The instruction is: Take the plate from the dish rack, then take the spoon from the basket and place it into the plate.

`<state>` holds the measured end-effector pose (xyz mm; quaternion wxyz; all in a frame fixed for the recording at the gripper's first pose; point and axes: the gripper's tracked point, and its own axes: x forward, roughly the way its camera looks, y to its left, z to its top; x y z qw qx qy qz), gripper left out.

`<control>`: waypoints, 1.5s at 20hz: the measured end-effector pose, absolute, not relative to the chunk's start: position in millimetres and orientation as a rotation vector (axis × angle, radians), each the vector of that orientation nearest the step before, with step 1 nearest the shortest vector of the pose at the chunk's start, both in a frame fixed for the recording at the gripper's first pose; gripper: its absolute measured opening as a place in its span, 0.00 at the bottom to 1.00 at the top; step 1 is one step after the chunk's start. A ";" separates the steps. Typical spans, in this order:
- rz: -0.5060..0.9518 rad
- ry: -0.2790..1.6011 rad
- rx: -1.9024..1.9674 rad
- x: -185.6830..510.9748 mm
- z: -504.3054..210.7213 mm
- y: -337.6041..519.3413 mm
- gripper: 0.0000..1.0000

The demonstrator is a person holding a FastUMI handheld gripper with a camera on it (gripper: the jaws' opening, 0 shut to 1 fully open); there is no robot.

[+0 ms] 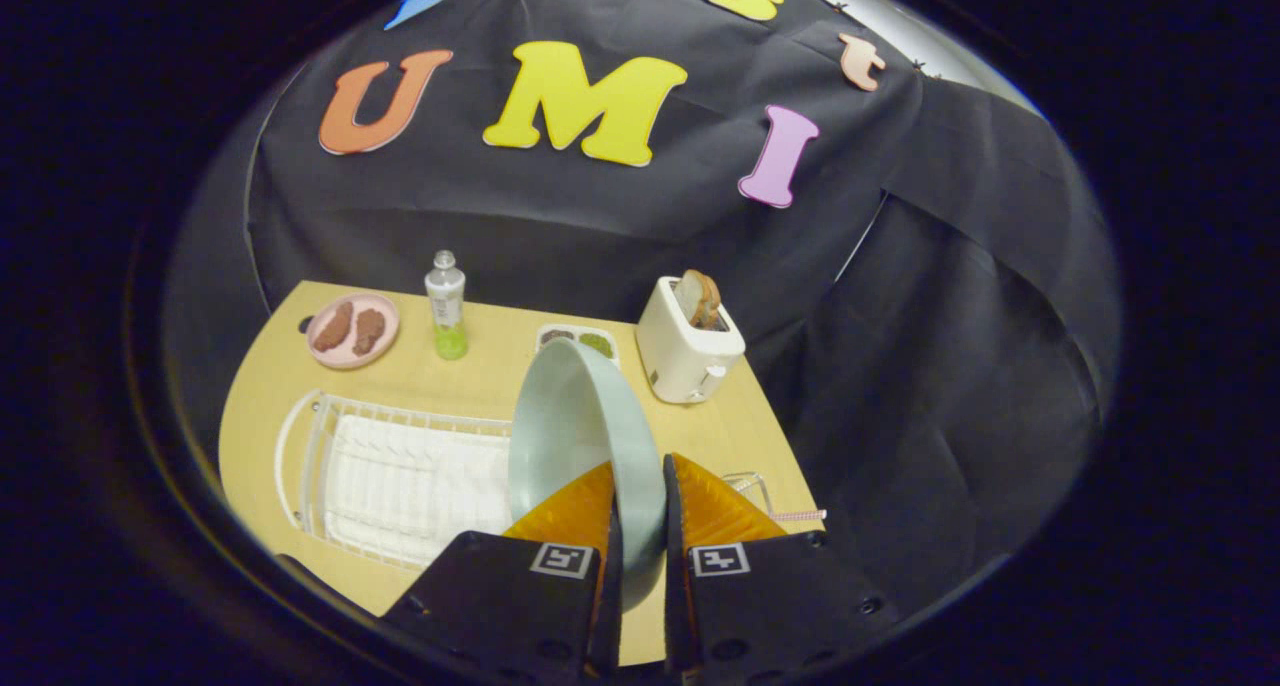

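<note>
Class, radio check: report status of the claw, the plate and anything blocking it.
Claw shut on pale green round plate, held on edge above white wire dish rack. White toaster beyond, apart. Nothing blocking.

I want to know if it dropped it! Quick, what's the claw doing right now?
Claw: shut on the round pale green plate, its rim pinched between the two orange fingers, lifted above the white wire dish rack.
</note>
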<state>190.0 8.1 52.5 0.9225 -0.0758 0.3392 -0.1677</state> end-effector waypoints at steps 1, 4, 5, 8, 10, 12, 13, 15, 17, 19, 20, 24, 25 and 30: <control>-0.305 0.680 -0.145 177.8 58.5 14.9 0.22; -0.183 0.643 -0.129 138.0 59.8 36.6 0.23; -0.141 0.636 -0.126 125.3 54.8 44.0 0.22; -0.044 0.622 -0.078 96.0 24.6 59.7 0.22; 0.010 0.635 -0.045 85.1 -8.1 64.3 0.22; 0.054 0.689 -0.012 77.6 -48.1 61.1 0.23; 0.071 0.705 0.024 73.8 -65.2 60.9 0.23; 0.115 0.732 0.068 69.6 -97.7 60.4 0.22; 0.139 0.766 0.108 60.8 -131.9 56.5 0.23; 0.176 0.798 0.155 51.3 -160.1 56.3 0.22; 0.185 0.810 0.181 48.6 -172.3 52.7 0.22; 0.164 0.859 0.263 47.2 -213.1 24.7 0.22; 0.183 0.865 0.303 49.8 -221.2 24.7 0.23; 0.225 0.904 0.415 51.0 -254.9 6.6 0.25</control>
